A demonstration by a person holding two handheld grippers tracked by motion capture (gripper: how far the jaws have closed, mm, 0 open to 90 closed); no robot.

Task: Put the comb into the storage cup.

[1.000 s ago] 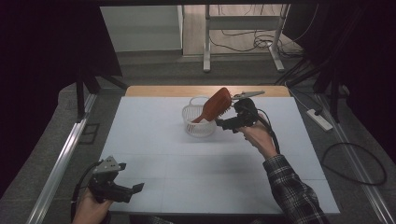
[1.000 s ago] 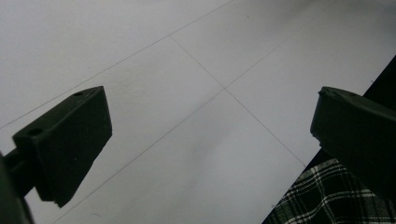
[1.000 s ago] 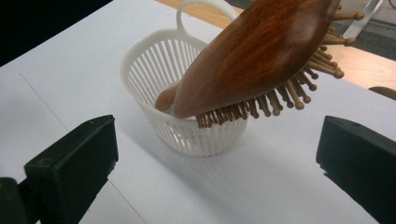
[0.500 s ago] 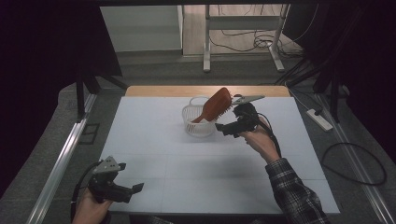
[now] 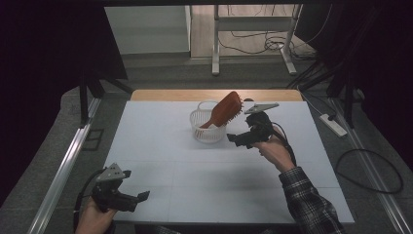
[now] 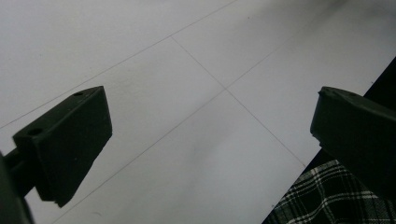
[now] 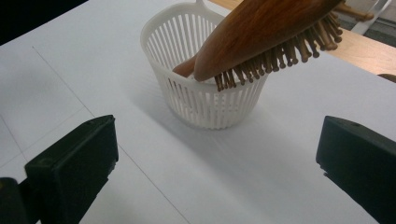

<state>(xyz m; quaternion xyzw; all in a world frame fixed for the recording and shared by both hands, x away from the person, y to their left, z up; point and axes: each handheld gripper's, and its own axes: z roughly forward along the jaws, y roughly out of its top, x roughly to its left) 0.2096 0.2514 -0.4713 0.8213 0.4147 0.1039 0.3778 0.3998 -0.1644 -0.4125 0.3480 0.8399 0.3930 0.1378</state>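
Wooden hairbrush (image 5: 226, 109) propped handle-down in the white slatted basket (image 5: 208, 132), head leaning out over the rim, bristles facing down; in the right gripper view, brush (image 7: 261, 35) and basket (image 7: 205, 100) just ahead of and above the jaws, centred between them. Right gripper (image 5: 242, 140) now clear of the brush, drawn back a little from the basket compared with a second ago, jaws wide apart and empty. Suggests the drop-off is done and the hand is retreating. Left gripper (image 5: 131, 201) parked well apart at the near edge of the white surface (image 5: 195, 175), jaws spread, nothing between them, unchanged
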